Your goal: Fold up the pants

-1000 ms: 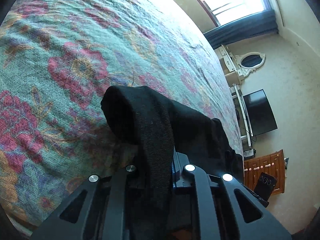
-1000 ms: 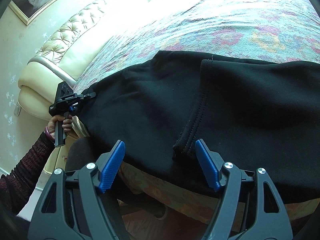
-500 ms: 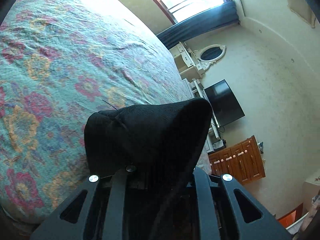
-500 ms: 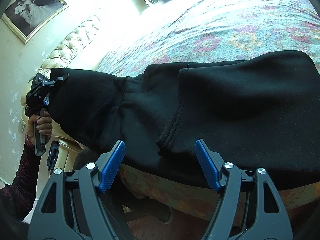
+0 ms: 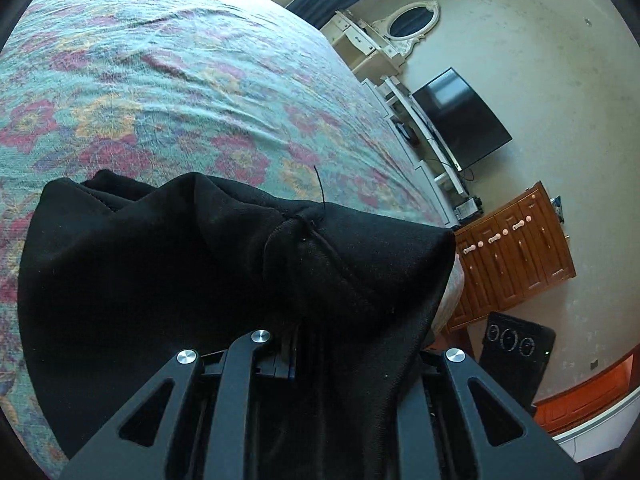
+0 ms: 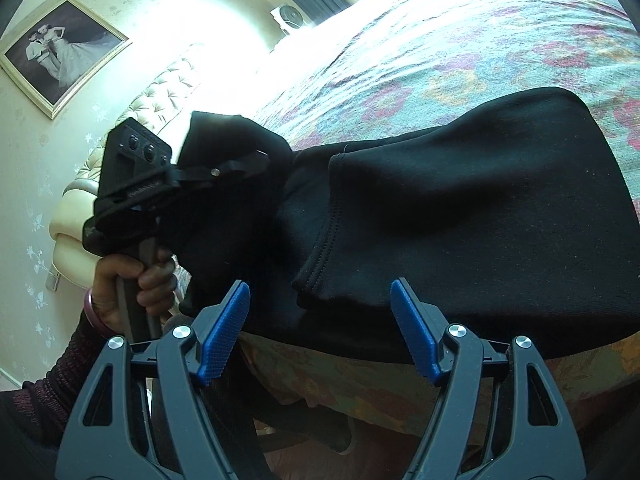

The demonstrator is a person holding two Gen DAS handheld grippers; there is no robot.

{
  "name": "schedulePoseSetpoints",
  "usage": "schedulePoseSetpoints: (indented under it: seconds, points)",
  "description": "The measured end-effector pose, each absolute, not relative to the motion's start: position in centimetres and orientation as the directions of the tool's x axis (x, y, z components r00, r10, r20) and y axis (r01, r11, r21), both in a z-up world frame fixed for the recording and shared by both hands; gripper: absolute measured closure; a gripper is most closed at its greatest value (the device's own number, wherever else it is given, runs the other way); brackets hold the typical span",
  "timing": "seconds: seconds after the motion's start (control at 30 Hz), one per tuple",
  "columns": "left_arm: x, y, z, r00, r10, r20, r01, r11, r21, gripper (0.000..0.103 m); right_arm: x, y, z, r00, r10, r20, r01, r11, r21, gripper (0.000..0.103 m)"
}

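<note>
While its blue ribbed pads (image 6: pixel 224 332) stand wide apart with nothing pressed between them, the right gripper (image 6: pixel 320 332) hangs just off the bed's near edge, pointing at a hem of the black knit pants (image 6: pixel 460 216). That hem lies in the gap ahead of the pads, apart from both. The pants spread across the near side of the floral teal-and-pink bedspread (image 6: pixel 460 60), one layer doubled over another, with the lower edge draping past the mattress side.

To the left, a hand (image 6: pixel 132 284) in a dark ribbed sleeve grips the handle of the left gripper (image 6: pixel 256 162), raised above the bed. Its jaws are pinched tight on a bunched end of the pants (image 5: pixel 240 280), and the cloth hangs from them in a fold; in the left wrist view the fabric covers the fingertips completely.

Farther off stand a cream tufted headboard (image 6: pixel 160 100) and a framed photograph (image 6: pixel 64 52) on the wall. Beyond the bed's other end are a dark flat television (image 5: pixel 460 116), a wooden cabinet (image 5: pixel 516 256) and an oval white-framed mirror (image 5: pixel 412 24).
</note>
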State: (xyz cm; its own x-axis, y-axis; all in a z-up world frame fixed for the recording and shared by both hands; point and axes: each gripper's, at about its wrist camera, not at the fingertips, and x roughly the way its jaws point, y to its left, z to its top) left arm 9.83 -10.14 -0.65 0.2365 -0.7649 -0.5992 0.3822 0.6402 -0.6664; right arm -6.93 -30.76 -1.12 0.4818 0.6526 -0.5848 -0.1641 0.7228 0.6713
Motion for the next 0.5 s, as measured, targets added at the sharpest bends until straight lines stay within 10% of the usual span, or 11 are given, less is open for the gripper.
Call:
schedulePoseSetpoints:
  seconds: [0.2, 0.5]
  points:
    - [8.9, -13.1, -3.2, 0.254, -0.671, -0.696, 0.41, 0.727, -0.551, 0.081, -7.0, -31.0, -1.6, 0.48, 0.649, -0.59, -0.147, 0.723, 0.675, 0.03]
    - [6.5, -10.7, 2.1, 0.325, -0.767, -0.554, 0.421, 0.641, -0.642, 0.027, -6.2, -32.5, -1.3, 0.5, 0.689, -0.524, -0.1, 0.647, 0.756, 0.024]
